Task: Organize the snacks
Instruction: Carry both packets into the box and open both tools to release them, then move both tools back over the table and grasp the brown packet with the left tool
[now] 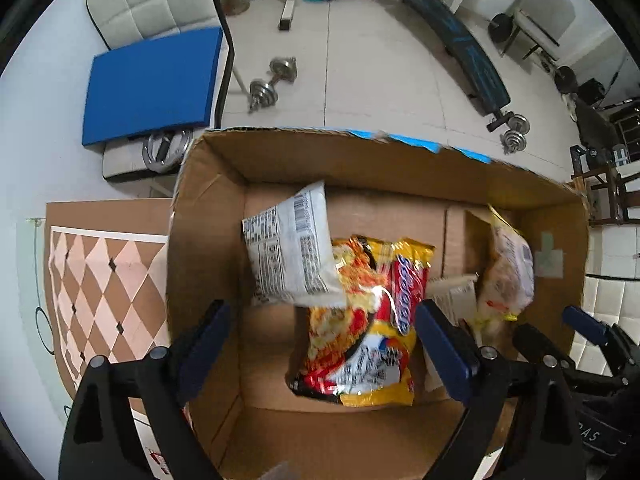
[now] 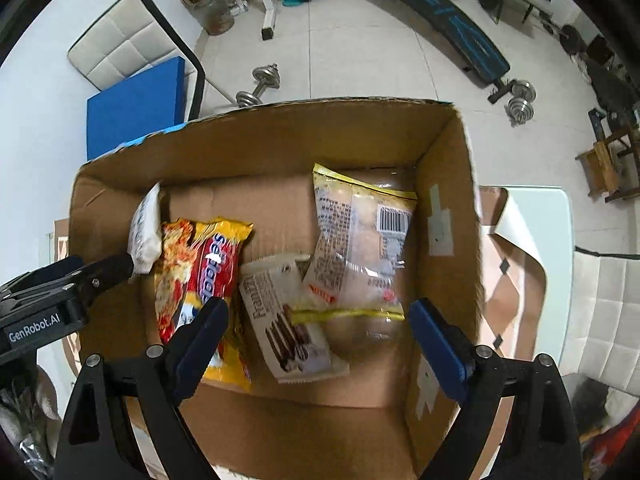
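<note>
L tongs: my left gripper (image 1: 322,344) hangs over the cardboard box (image 1: 216,240), jaws spread wide, nothing between them; its tip also shows at the left edge of the R cam, just beside the white packet.
R tongs: my right gripper (image 2: 318,338) also over the box, jaws wide apart, holding nothing.
White packet: white snack packet (image 1: 294,248) w/ barcode + print, tilted, lower edge overlapping the yellow bag; in the R cam I see it edge-on at the box's left wall.
Yellow bag: yellow-red noodle bag (image 1: 360,320) lies flat on the box floor, left-centre.
Wafer pack: white wafer pack (image 2: 290,320) w/ brown sticks pictured, flat on the floor just right of the yellow bag, top end under the clear bag.
Clear bag: clear bread bag (image 2: 360,256) w/ yellow seams, leaning toward the right wall, barcode up.
Box: open top, sits on a white table (image 2: 560,232).
Mat: brown-pink checker mat (image 1: 100,280) on the table, beside and under the box.
Beyond: blue pad (image 1: 154,84) on a white chair; dumbbell (image 1: 274,82) on the tile floor; black sit-up bench (image 1: 460,40) further back.
</note>
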